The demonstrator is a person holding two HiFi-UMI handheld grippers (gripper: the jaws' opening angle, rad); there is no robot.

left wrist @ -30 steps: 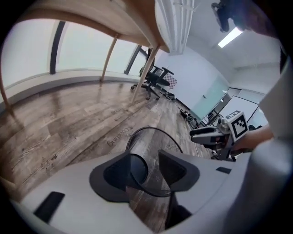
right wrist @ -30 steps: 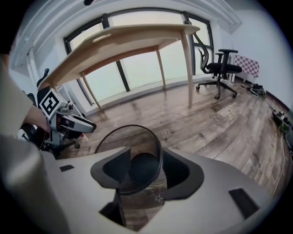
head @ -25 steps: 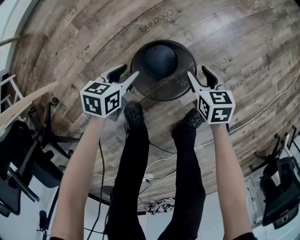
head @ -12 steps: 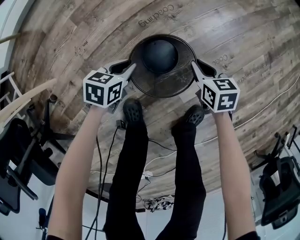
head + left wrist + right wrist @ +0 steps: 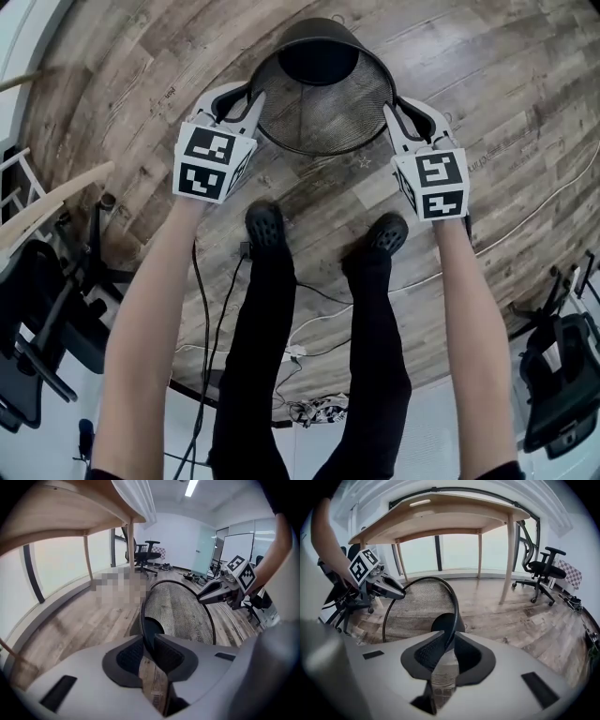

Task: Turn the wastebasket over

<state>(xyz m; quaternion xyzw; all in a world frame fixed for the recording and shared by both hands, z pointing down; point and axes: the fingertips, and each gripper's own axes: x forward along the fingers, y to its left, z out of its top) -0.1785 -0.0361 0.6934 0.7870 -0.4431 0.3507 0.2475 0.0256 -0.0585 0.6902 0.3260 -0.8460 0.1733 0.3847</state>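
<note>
The wastebasket (image 5: pixel 323 98) is black wire mesh with a solid round base. It is tilted off the wooden floor, its mouth towards me and its base pointing away. My left gripper (image 5: pixel 255 101) is shut on the left side of the rim. My right gripper (image 5: pixel 389 117) grips the right side; its jaws are opening slightly, with the rim still pinched between the pads. In the left gripper view the rim runs between the jaws of the left gripper (image 5: pixel 149 644) and the mesh wall (image 5: pixel 183 611) fills the middle. The right gripper view shows the right gripper (image 5: pixel 449 644) on the rim beside the mesh (image 5: pixel 417 606).
My shoes (image 5: pixel 265 225) stand just behind the basket, with cables (image 5: pixel 309 319) on the floor near them. A light wooden table (image 5: pixel 440 513) stands ahead and office chairs (image 5: pixel 541 569) stand to the right. Chair bases (image 5: pixel 47 309) lie at the left.
The basket stood upright on the floor with both grippers open beside its rim. Both closed on the rim, then tipped the basket forward, so its base now points away.
</note>
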